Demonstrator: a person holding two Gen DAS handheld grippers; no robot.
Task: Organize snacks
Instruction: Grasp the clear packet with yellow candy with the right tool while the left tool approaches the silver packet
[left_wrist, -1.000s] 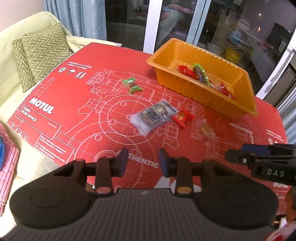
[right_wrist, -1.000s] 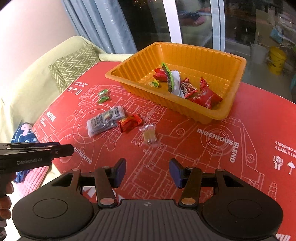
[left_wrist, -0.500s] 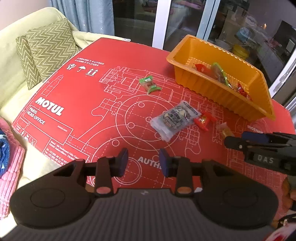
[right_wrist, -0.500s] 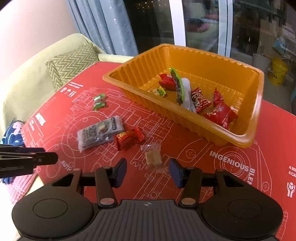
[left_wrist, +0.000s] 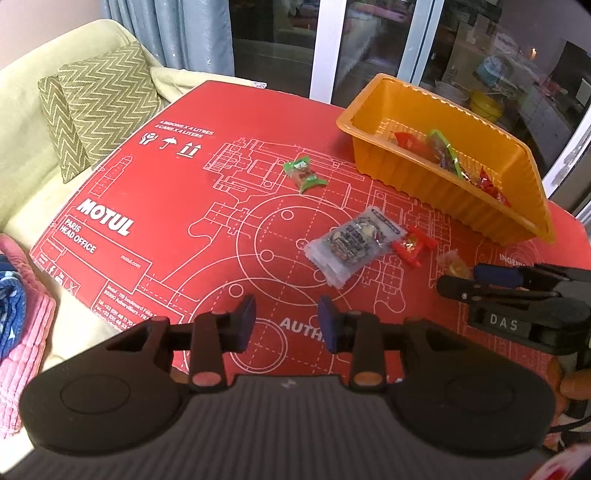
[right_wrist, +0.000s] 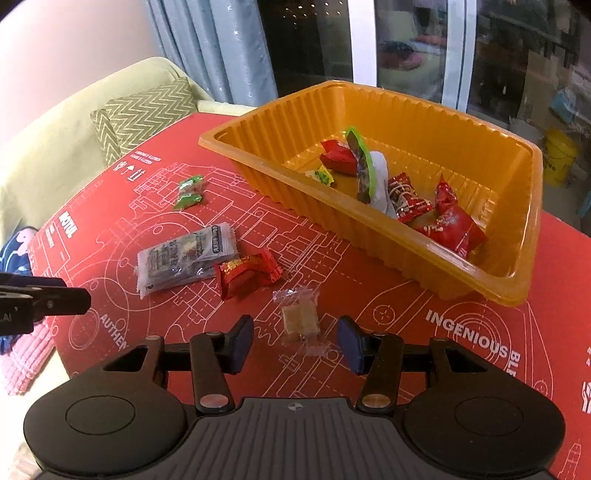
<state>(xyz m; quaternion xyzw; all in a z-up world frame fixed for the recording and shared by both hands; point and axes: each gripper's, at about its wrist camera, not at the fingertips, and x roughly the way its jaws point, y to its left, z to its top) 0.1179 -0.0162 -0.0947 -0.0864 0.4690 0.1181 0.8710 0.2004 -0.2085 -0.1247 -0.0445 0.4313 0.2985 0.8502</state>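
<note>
The orange tray on the red table already holds several snacks. The right gripper has dropped toward the clear-wrapped candy, fingers apart astride it, ungripped. The left gripper waits, narrowly parted, empty.

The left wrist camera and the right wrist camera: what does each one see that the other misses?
Only the left view shows the pale sofa seat and MOTUL print clearly. Only the right view shows the tray's floor with the yellow-green candy. Both share the orange tray, green candy, grey packet, red candy and clear candy.
</note>
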